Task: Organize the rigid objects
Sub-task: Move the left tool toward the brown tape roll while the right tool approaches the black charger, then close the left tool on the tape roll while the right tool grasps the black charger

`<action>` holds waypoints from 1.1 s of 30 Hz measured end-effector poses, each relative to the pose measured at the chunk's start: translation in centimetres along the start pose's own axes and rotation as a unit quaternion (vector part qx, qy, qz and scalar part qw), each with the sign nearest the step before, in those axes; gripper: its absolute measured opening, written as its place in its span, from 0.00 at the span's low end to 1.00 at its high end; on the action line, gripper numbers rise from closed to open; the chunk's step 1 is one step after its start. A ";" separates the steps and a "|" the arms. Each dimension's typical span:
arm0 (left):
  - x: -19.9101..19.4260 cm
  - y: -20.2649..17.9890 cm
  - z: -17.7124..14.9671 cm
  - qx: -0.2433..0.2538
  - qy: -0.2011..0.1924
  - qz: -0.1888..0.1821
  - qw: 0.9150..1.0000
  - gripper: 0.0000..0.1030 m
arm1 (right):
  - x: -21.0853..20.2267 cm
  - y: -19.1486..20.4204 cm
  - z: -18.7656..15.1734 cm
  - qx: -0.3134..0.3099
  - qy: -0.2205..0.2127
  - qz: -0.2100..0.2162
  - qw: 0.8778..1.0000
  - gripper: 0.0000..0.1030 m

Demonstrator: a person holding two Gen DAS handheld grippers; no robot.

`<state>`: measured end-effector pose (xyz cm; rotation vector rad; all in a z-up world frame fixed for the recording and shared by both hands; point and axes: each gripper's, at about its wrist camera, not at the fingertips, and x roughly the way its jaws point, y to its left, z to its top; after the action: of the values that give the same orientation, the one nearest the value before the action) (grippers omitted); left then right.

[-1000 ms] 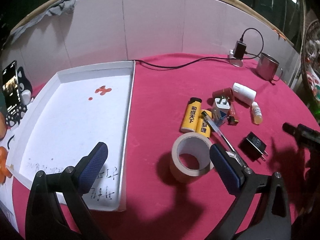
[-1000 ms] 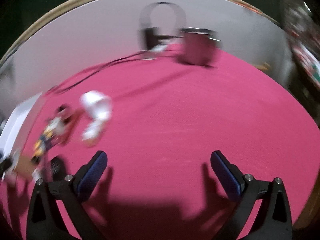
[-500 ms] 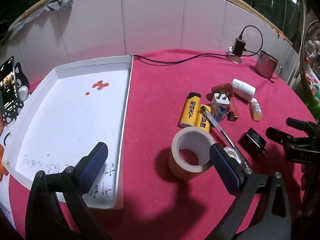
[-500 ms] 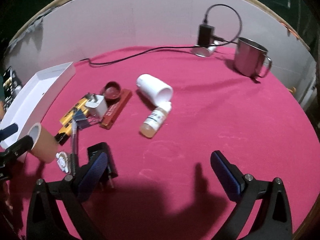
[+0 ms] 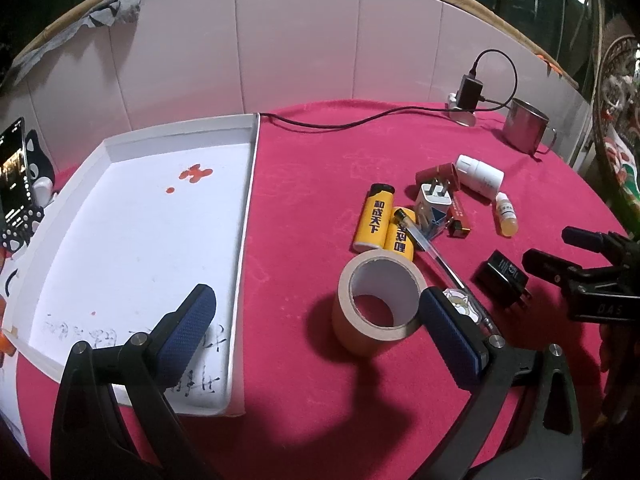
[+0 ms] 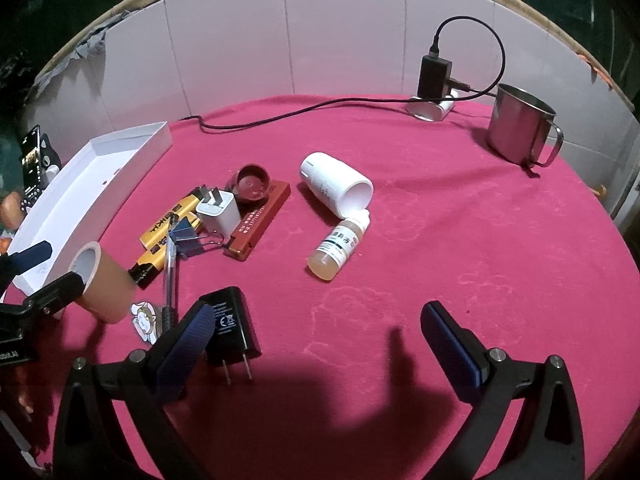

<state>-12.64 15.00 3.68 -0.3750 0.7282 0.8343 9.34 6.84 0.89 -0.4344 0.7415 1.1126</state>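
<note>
A white tray (image 5: 120, 220) lies on the left of the red table; it also shows in the right wrist view (image 6: 132, 148). A roll of tan tape (image 5: 376, 300) stands right of it. Behind the tape lie two yellow lighters (image 5: 376, 216), a pen (image 5: 436, 256), a white plug (image 5: 434, 200), a white bottle (image 5: 480, 176), a small dropper bottle (image 5: 506, 220) and a black plug (image 5: 502, 276). My left gripper (image 5: 316, 340) is open and empty, just in front of the tape. My right gripper (image 6: 320, 340) is open and empty, its left finger beside the black plug (image 6: 232, 328).
A steel mug (image 6: 520, 128) stands at the back right. A black charger (image 6: 434, 76) with a cable (image 6: 300, 112) sits by the tiled back wall. A phone on a stand (image 5: 16, 176) is left of the tray. A red box (image 6: 260, 220) and a blue binder clip (image 6: 186, 236) lie among the objects.
My right gripper has swung left and come to face the pile of objects. My left gripper has shifted slightly, staying open in front of the tape.
</note>
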 end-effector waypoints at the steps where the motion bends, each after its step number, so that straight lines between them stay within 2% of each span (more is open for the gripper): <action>1: 0.0 0.0 0.0 0.000 0.000 0.000 1.000 1.00 | 0.0 0.0 0.0 -0.001 -0.001 -0.001 1.000 1.00; 7: 0.0 0.0 0.0 0.000 0.001 -0.002 1.000 1.00 | -0.6 -0.2 0.1 0.000 -0.019 0.005 1.000 0.98; 10: 0.0 0.0 0.0 0.002 0.000 -0.004 1.000 1.00 | -0.7 -0.1 0.2 -0.009 -0.017 0.021 1.000 0.91; 13: 0.1 0.0 0.0 0.002 0.000 -0.008 1.000 1.00 | -0.4 0.7 -0.1 -0.028 -0.004 0.043 0.999 0.72; 15: 0.1 0.0 0.1 0.005 0.000 -0.009 1.000 1.00 | 0.0 1.2 -0.3 -0.034 0.007 0.062 0.997 0.63; 19: 0.2 -1.0 0.3 0.032 -0.003 -0.005 0.999 1.00 | 0.6 2.0 -0.3 -0.046 0.013 0.067 0.997 0.60; 25: 0.4 -1.9 0.1 0.052 -0.001 -0.016 0.999 1.00 | 1.1 3.2 0.0 -0.068 0.020 0.075 0.995 0.47; 27: 0.8 -2.1 0.3 0.056 0.004 -0.014 0.998 1.00 | 1.6 3.5 0.0 -0.071 0.026 0.082 0.994 0.40; 29: 1.5 -2.2 0.5 0.061 0.014 -0.014 0.998 1.00 | 2.4 3.8 -0.1 -0.069 0.041 0.087 0.993 0.36; 31: 2.6 -2.3 0.7 0.063 0.027 -0.012 0.998 0.99 | 2.5 3.9 -0.2 -0.068 0.038 0.086 0.993 0.36; 32: 2.9 -2.3 0.8 0.061 0.030 -0.014 0.998 0.98 | 2.5 3.9 -0.2 -0.069 0.038 0.086 0.993 0.36; 33: 3.3 -2.4 0.8 0.059 0.034 -0.017 0.998 0.92 | 2.5 3.9 -0.3 -0.068 0.036 0.087 0.993 0.34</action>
<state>-8.95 15.75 1.98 -0.3099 0.8283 0.7462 6.33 9.81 -0.93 -0.5360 0.7811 1.3213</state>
